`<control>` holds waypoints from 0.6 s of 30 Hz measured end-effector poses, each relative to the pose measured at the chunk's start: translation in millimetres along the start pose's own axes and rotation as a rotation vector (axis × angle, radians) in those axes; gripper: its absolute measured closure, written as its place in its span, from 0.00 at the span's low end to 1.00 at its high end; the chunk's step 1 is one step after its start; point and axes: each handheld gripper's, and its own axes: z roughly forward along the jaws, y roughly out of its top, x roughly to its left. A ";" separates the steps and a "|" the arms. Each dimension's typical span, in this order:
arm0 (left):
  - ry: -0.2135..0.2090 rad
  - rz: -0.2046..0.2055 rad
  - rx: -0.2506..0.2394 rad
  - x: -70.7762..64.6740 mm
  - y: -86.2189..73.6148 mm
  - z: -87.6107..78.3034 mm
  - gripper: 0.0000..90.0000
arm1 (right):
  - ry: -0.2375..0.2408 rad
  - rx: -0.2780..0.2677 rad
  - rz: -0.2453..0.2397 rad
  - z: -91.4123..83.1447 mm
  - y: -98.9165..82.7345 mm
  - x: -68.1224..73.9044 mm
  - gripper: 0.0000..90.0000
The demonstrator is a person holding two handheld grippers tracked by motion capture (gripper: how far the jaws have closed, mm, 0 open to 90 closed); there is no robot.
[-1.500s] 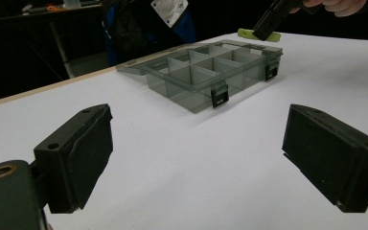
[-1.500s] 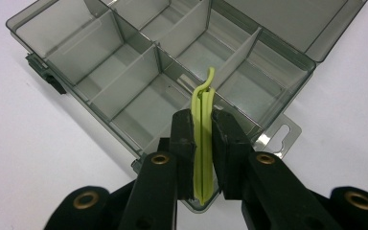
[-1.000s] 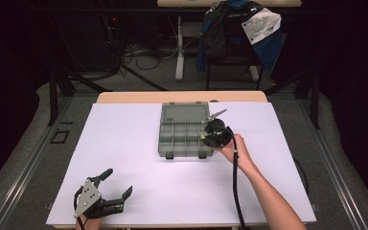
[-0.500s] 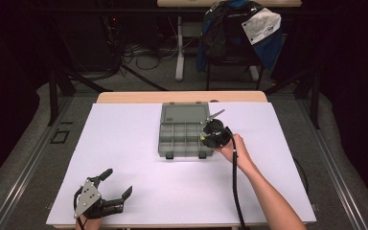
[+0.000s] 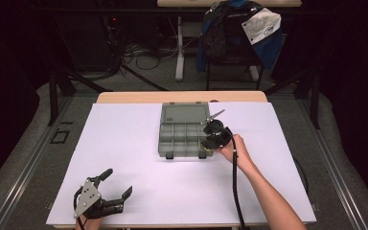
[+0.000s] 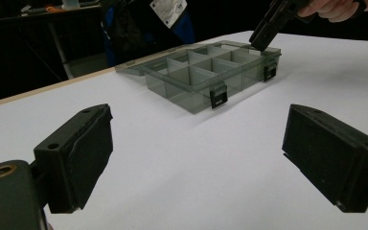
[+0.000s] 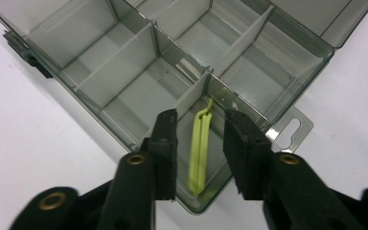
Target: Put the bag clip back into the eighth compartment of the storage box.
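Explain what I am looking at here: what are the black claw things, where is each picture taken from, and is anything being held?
A person works at a white table with a hand-held two-jaw gripper in each hand. The high view looks down from above; each of the other two pictures comes from a camera riding on one gripper. The left gripper rests near the table's front edge, jaws wide open, holding nothing. The right gripper is over a corner compartment of the open grey organizer box. Its jaws have just been opening, and a yellow-green clip lies in that compartment between them, apparently released.
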 end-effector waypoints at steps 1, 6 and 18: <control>0.000 0.001 0.000 0.1 0.0 -0.1 0.11 | 0.007 -0.087 0.020 4.1 -2.9 0.4 0.63; 0.003 0.000 0.001 0.3 0.0 -0.2 0.11 | 0.039 -0.057 -0.004 -6.2 -6.9 0.0 0.37; 0.008 -0.009 0.000 -0.2 0.5 0.9 0.11 | 0.101 -0.165 -0.061 -24.4 -28.5 10.3 0.00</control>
